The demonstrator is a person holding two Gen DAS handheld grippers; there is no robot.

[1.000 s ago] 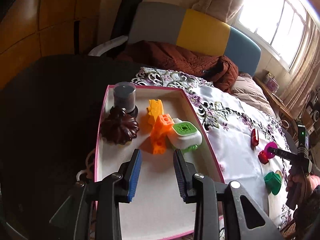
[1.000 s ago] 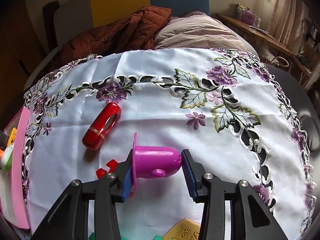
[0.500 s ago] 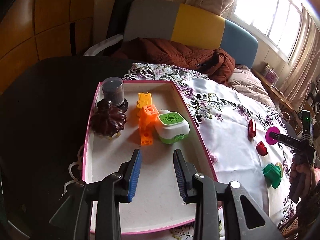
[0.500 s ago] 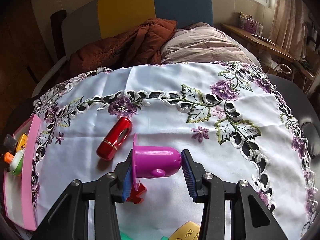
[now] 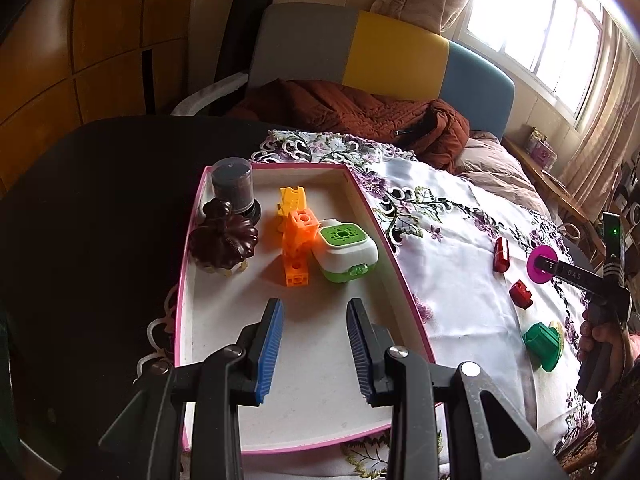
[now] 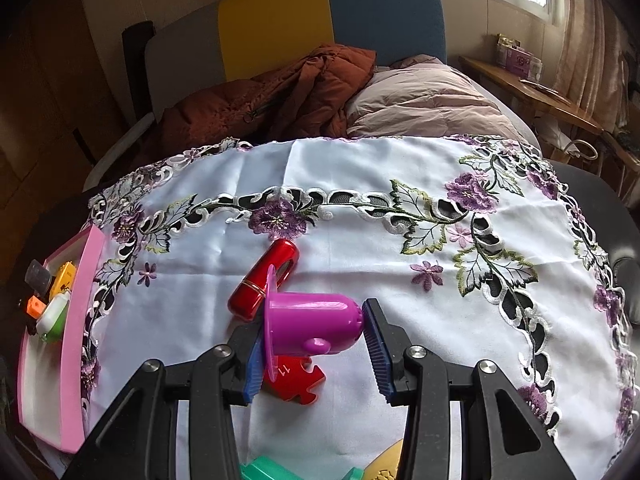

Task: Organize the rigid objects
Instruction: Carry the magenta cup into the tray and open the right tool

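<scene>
right gripper (image 6: 312, 344) clamps the purple cup (image 6: 312, 326) end to end; its rounded end could slip out before reaching the pink tray (image 5: 404, 280). left gripper (image 5: 316, 344) hangs part-open, empty.

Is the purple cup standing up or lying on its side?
On its side. The purple cup is held sideways in the right gripper, its wide rim at one jaw and its rounded end at the other, above the cloth.

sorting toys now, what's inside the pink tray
The pink tray holds a grey canister, dark pumpkin shape, yellow piece, orange block and green-white box. Anything behind them stays hidden.
</scene>
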